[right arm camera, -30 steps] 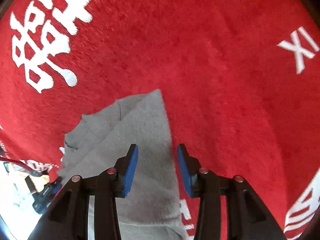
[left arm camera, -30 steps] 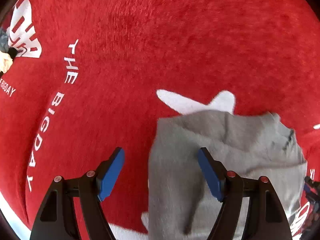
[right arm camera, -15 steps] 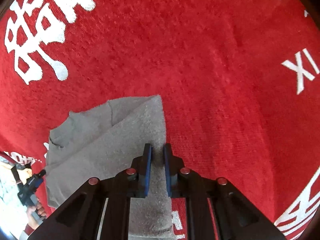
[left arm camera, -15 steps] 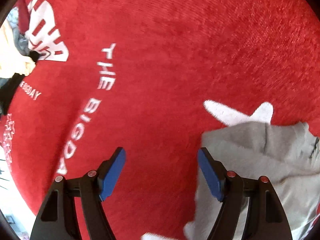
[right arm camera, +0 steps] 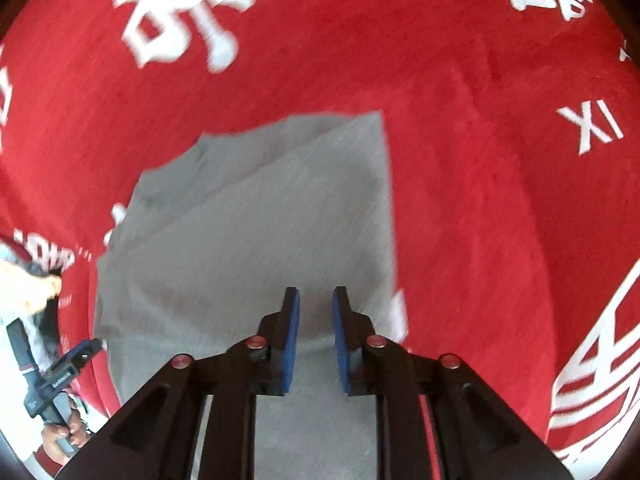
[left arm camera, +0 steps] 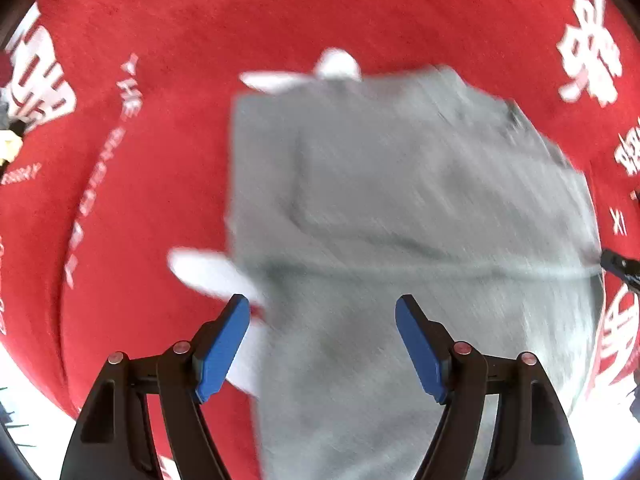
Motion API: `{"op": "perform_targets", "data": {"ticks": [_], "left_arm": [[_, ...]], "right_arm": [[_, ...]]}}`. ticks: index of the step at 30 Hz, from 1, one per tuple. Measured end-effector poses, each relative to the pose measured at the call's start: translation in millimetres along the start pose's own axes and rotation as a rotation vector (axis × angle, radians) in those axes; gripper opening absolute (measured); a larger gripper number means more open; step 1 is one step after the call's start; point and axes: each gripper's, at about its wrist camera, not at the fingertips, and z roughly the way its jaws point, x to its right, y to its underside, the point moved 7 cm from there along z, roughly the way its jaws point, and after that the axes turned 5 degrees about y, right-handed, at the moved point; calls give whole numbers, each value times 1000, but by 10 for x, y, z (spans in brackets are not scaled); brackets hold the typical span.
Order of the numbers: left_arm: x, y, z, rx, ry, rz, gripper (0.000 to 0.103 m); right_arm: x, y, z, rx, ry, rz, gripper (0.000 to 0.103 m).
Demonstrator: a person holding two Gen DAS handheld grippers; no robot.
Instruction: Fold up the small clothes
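A small grey garment [left arm camera: 400, 208] lies folded on a red cloth with white lettering [left arm camera: 280, 20]. In the left wrist view it is blurred and fills the middle and right. My left gripper [left arm camera: 322, 344] is wide open and empty above its near part. In the right wrist view the grey garment [right arm camera: 260, 232] lies ahead of and under the fingers. My right gripper [right arm camera: 314, 312] hangs over the garment's near part, its blue pads [right arm camera: 291, 340] a narrow gap apart with nothing visibly between them.
The red cloth [right arm camera: 480, 160] covers the whole surface, with white characters and "XI" [right arm camera: 592, 128]. The other gripper and the hand holding it [right arm camera: 52, 392] show at the lower left of the right wrist view. A pale bright strip runs past the cloth's near edge [left arm camera: 24, 372].
My right gripper shut on the garment's edge, then parted slightly and pulled back. My left gripper swung away left, then back over the garment. The garment now lies wider, with a new fold.
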Motion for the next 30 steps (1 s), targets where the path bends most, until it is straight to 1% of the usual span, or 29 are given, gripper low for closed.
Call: {"op": "perform_targets", "data": {"ticks": [3, 6, 9, 13, 18, 23, 27, 30], "left_arm": [[203, 203, 107, -30, 11, 24, 76], [255, 298, 229, -58, 16, 1, 76], [301, 311, 253, -45, -17, 20, 77], [327, 312, 251, -51, -15, 25, 77], [369, 316, 251, -54, -21, 20, 77], [374, 307, 279, -58, -33, 20, 77], [404, 297, 326, -59, -44, 24, 82], [441, 282, 371, -54, -54, 18, 87]], "right_arm": [[-186, 224, -24, -9, 16, -73, 25], [-354, 450, -10, -35, 19, -136, 33], [-500, 650, 73, -69, 14, -174, 35], [-593, 827, 168, -101, 8, -200, 36], [-623, 912, 230, -125, -5, -186, 38], [-613, 961, 218, -138, -12, -191, 39], [-528, 994, 191, -151, -19, -185, 39], [-481, 1017, 196, -163, -23, -179, 39]]}}
